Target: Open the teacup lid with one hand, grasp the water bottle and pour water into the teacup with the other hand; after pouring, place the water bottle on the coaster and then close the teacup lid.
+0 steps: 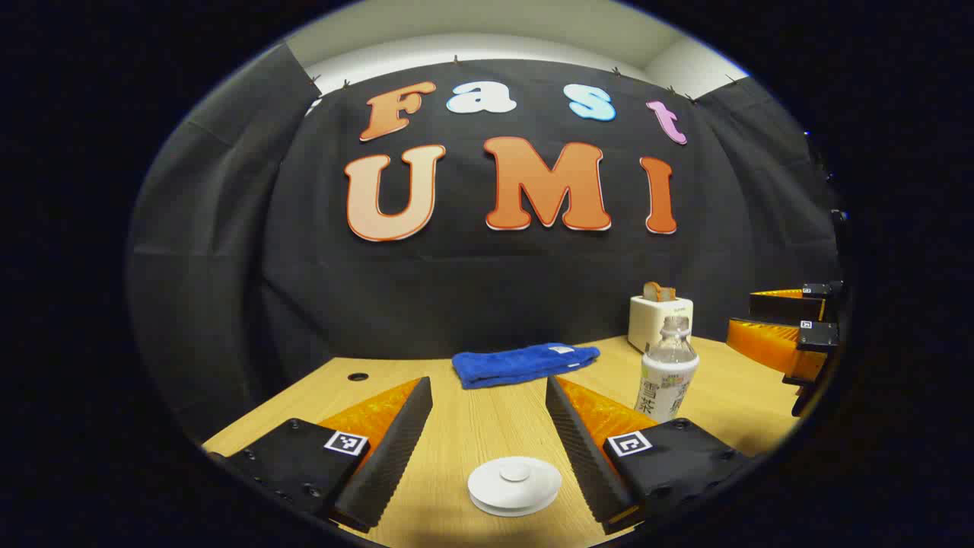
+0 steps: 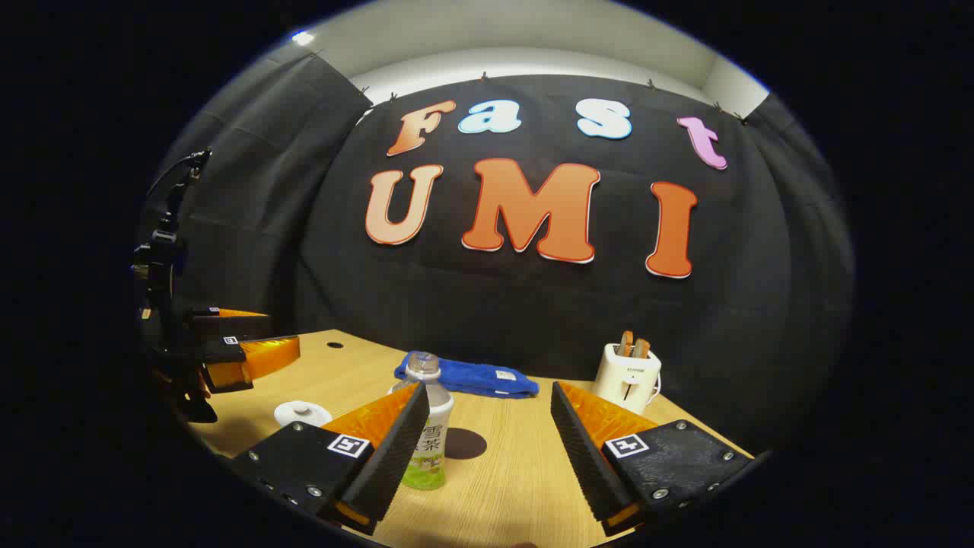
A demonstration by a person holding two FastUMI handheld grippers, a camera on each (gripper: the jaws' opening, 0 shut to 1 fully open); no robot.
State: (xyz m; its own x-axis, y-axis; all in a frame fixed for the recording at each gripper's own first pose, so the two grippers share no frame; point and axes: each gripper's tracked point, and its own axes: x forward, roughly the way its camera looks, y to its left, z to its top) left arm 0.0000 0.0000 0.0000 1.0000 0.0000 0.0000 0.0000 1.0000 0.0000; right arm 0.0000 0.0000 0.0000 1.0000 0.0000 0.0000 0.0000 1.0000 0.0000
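My left claw (image 1: 488, 411) was wide open and held nothing. It hung low over the wooden counter (image 1: 487, 426). The white teacup lid (image 1: 514, 485) lay flat on the counter, down between my two left fingers, and neither finger touched it. I could not see the cup under it, so I cannot tell if the lid sat on a cup or on the bare wood. Farther back lay a folded blue towel (image 1: 525, 363). To the right of my left claw stood the water bottle (image 1: 666, 373), upright, just behind my right-hand finger. Behind the bottle, near the wall, was a white toaster (image 1: 659, 320) with bread sticking out of the top. At the far right edge of the left gripper view, I could see my other claw.

My right claw (image 2: 491, 422) was wide open too, with nothing in it. In the right gripper view, my left claw showed at the far left, above the counter, with the white lid near it on the wood. The water bottle stood upright just beside my left-hand finger, partly hidden behind it. I could not tell if they touched. Just to the right of the bottle lay the dark round coaster (image 2: 466, 443), flat on the counter between my fingers. The bottle was not on it. The blue towel lay behind, and the toaster stood at the right, by the wall.
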